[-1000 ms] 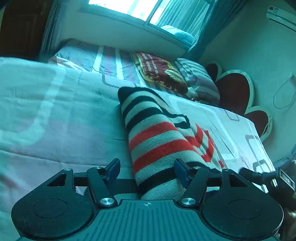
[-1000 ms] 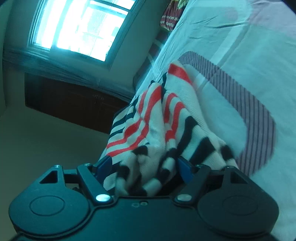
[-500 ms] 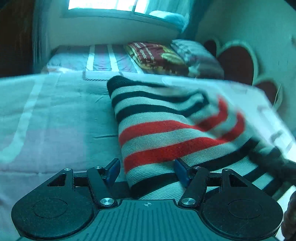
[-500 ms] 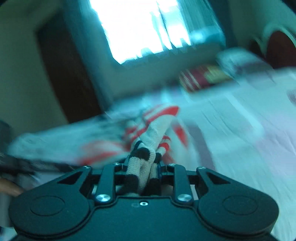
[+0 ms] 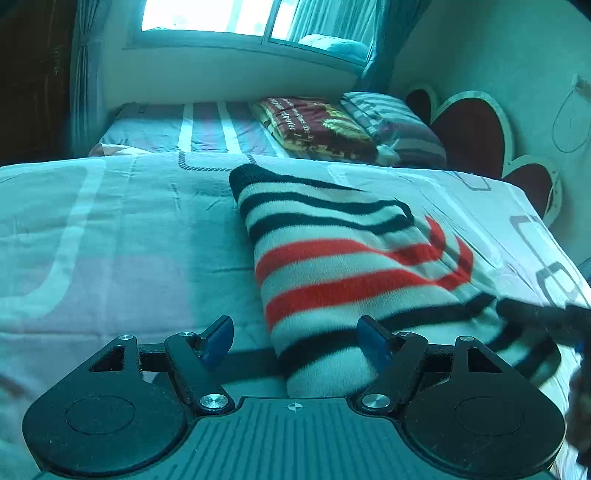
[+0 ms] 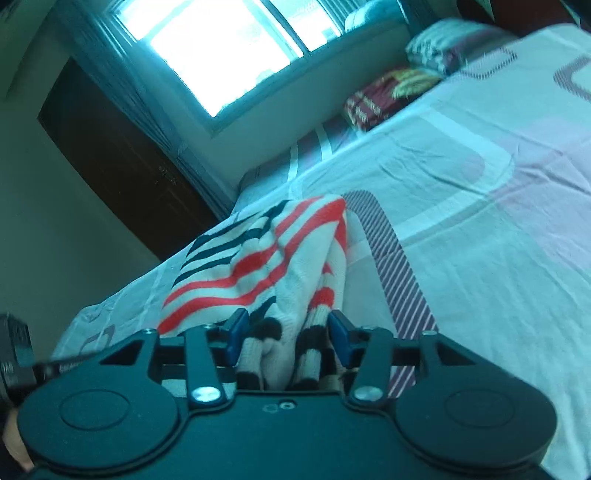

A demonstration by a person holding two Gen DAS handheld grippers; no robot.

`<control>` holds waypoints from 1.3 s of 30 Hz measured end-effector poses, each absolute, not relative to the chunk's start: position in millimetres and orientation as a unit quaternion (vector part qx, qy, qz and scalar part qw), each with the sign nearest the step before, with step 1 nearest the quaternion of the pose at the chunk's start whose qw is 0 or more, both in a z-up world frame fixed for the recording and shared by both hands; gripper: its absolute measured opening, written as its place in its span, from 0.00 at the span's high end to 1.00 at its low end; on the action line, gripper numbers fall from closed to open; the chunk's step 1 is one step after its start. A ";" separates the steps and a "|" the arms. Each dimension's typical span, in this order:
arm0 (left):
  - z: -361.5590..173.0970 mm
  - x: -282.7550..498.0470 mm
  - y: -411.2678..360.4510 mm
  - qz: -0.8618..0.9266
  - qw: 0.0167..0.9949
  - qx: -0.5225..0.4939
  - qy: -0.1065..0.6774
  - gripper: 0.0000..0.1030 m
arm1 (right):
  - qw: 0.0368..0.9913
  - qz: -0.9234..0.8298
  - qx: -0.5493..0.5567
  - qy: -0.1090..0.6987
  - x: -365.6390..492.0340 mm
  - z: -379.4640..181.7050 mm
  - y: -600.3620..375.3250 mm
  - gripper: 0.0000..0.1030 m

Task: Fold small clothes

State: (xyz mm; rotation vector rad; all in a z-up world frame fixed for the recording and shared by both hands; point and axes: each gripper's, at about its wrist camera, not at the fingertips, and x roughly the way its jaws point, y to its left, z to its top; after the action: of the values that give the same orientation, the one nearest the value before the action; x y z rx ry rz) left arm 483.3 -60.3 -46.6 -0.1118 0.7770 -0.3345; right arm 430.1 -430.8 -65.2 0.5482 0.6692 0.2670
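Note:
A white knit sweater (image 5: 351, 266) with black and red stripes lies folded lengthwise on the bed sheet (image 5: 110, 240). Its near end sits between the jaws of my left gripper (image 5: 295, 341), close to the right pad. The left pad stands clear of it, and the jaws are opening. In the right wrist view a bunched edge of the sweater (image 6: 258, 258) lies between the jaws of my right gripper (image 6: 288, 334). These jaws are opening too, and the pads no longer squeeze the cloth. The right gripper shows as a dark blur (image 5: 546, 317) at the sweater's right edge.
A folded maroon blanket (image 5: 314, 122) and a striped pillow (image 5: 391, 122) lie at the bed's far end, below the window (image 5: 221, 14). A heart-shaped headboard (image 5: 469, 125) stands on the right. A dark wardrobe (image 6: 110, 147) is beyond the bed's left edge.
My right gripper closed on the sweater's bunched edge, swung round with it, then parted its jaws. The sweater now lies wider across the bed. My left jaws have widened a little.

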 end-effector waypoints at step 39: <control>-47.9 475.3 -60.9 -0.160 0.914 -0.070 0.367 0.28 | 0.929 0.198 0.132 0.283 439.7 -46.6 -420.8 0.88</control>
State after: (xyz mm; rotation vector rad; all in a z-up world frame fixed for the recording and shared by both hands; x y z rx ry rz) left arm 475.3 -60.9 -47.9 -0.1434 0.7559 -0.3288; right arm 439.7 -420.8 -46.6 0.2714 0.5802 0.4066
